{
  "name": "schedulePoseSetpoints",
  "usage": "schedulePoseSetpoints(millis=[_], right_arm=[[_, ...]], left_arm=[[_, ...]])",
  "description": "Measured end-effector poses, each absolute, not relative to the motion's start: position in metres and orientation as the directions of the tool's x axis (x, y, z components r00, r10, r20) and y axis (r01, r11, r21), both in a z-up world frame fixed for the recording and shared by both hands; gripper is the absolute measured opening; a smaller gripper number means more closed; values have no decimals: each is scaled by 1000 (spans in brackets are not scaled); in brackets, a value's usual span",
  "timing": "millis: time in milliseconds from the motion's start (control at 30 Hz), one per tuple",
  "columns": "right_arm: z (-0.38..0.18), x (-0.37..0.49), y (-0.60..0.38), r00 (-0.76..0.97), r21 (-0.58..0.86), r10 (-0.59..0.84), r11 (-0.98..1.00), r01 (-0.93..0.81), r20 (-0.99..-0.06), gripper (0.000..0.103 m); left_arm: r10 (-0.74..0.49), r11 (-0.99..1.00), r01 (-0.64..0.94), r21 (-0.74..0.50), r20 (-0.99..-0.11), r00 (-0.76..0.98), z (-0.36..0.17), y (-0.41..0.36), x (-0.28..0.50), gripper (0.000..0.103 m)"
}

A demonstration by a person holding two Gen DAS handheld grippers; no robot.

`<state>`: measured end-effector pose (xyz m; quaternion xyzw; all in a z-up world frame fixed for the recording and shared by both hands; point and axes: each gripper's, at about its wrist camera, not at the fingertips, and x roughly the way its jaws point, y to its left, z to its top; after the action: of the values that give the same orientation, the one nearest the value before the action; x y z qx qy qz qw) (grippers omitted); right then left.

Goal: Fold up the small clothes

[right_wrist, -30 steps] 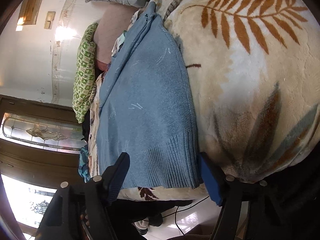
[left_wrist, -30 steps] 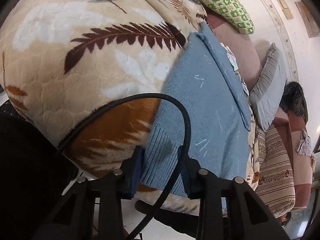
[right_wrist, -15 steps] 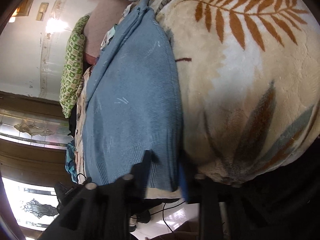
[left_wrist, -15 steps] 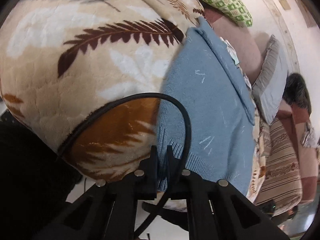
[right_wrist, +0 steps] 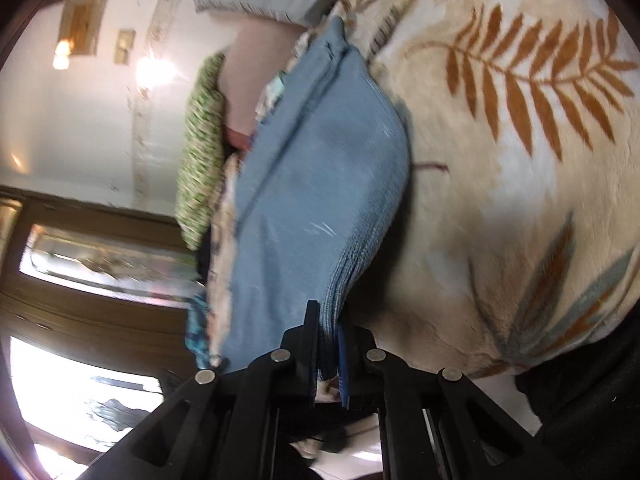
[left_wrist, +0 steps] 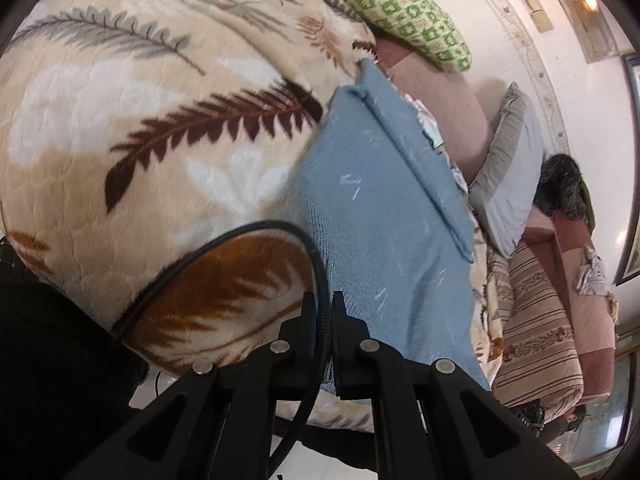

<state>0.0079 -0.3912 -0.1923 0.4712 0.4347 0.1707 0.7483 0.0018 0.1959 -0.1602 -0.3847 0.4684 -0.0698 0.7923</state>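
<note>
Sweater (left_wrist: 384, 216) hem now off leaf-print blanket (left_wrist: 120, 128).

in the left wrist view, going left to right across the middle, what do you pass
leaf-print blanket → blue knit sweater → grey pillow → dark furry cushion

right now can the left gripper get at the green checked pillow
Probably not: the left gripper is shut on the blue sweater's near hem, and the green checked pillow lies far across the leaf-print blanket.
</note>
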Motion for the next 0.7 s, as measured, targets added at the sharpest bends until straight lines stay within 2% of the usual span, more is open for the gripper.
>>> schedulePoseSetpoints(millis=[300,700], right_arm=[[-169,22,-402,626,904,684,419,83,-374,8],[-137,69,-412,659,923,692,385,8,-295,8]], left_arm=[[-475,693,-211,-689,-658,584,-138,198,13,5],[-450,737,-115,-666,-610,652,-84,196,69,5]])
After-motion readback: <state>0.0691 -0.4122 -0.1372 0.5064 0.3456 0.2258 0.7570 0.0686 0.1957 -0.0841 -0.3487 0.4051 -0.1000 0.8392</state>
